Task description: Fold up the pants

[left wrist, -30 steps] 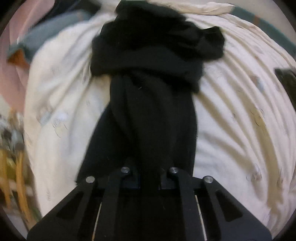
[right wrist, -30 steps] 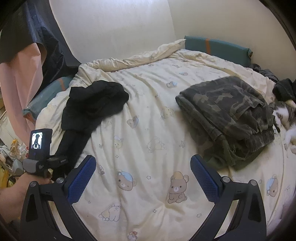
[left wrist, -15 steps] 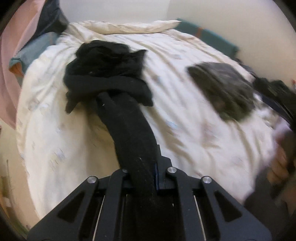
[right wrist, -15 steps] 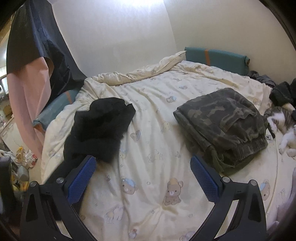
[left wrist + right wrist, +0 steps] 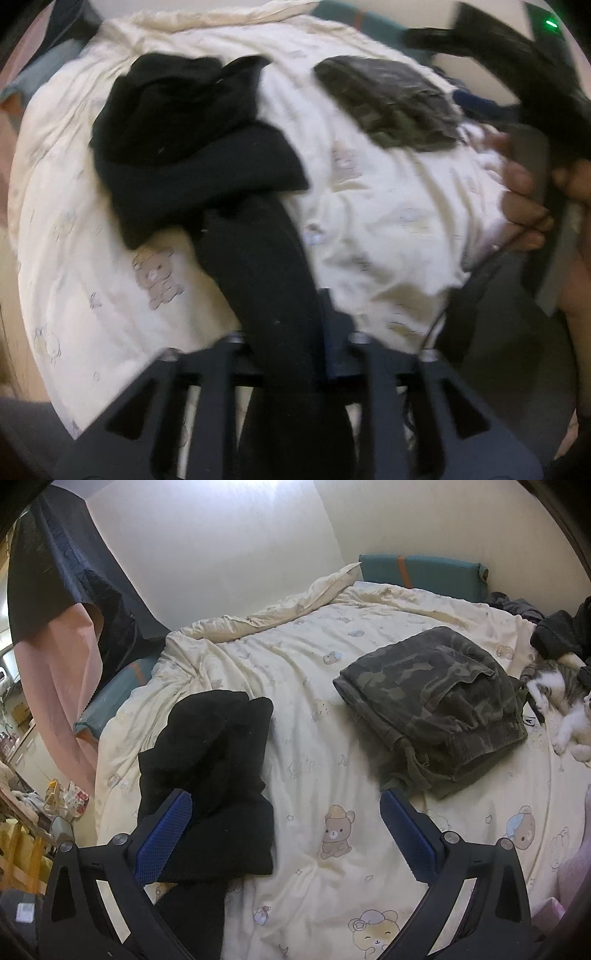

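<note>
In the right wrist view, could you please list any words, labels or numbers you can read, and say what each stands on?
"A": a small white tag at the edge of the folded camouflage pants, beside the cat.
The packets on the floor left of the bed: print too small to read.
The left wrist view is too blurred to show any text.

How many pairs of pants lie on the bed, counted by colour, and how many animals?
Black pants: 1, crumpled, one end clamped in the left claw
Camouflage pants: 1, folded
Cat: 1
Total: 3
</note>
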The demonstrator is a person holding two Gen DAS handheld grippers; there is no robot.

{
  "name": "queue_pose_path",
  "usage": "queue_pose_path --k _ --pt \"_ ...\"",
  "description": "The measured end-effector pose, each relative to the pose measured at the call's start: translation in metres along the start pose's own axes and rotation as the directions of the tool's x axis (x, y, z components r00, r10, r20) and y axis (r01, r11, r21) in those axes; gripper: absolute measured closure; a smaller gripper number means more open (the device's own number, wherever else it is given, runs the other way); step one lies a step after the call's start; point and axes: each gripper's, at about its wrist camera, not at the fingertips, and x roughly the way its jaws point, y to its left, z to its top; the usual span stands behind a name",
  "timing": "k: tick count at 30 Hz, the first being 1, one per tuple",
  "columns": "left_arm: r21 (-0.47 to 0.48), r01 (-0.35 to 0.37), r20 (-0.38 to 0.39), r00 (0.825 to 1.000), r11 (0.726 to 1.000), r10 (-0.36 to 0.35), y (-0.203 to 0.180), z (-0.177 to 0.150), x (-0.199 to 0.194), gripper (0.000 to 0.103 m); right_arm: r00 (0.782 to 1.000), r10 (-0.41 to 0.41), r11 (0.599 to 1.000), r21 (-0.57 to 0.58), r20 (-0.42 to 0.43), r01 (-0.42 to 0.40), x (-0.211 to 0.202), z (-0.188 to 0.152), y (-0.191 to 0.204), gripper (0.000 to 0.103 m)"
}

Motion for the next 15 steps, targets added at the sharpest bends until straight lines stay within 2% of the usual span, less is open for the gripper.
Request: queue_pose_path --k 1,2,4,7,9,15 --pt "-0.024 -0.006 -0.013 1.000 1.000 0.006 0.005 0.002 0.002 0.034 1.000 0.002 1.000 -0.002 -0.003 -0.002 0.001 -0.001 0.001 0.000" --pt "-0.039 -0.006 -0.016 1.000 0.999 0.005 0.010 0.003 0.001 0.010 1.000 0.005 1.000 -0.003 -0.006 -0.005 0.002 -0.001 0.002 0.000" --pt "-0.050 -0.023 0.016 1.000 0.998 0.024 0.017 0.005 -0.002 0.009 1.000 0.013 1.000 0.005 -0.007 -0.013 0.004 0.000 0.002 0.000" --pt "-0.026 -0.112 0.036 0.993 0.993 0.113 0.024 0.022 -0.001 0.009 1.000 0.017 1.000 0.025 -0.009 -0.017 0.009 0.003 0.002 0.000" --pt "-0.042 -0.135 0.051 0.989 0.990 0.137 0.030 0.042 0.005 0.009 0.999 0.029 0.999 0.043 -0.012 -0.029 0.013 0.006 0.002 0.000" --pt "-0.029 -0.208 -0.006 0.978 0.978 0.208 0.028 0.089 0.063 0.009 0.999 0.036 0.997 0.072 -0.006 -0.035 0.015 0.012 -0.006 0.000"
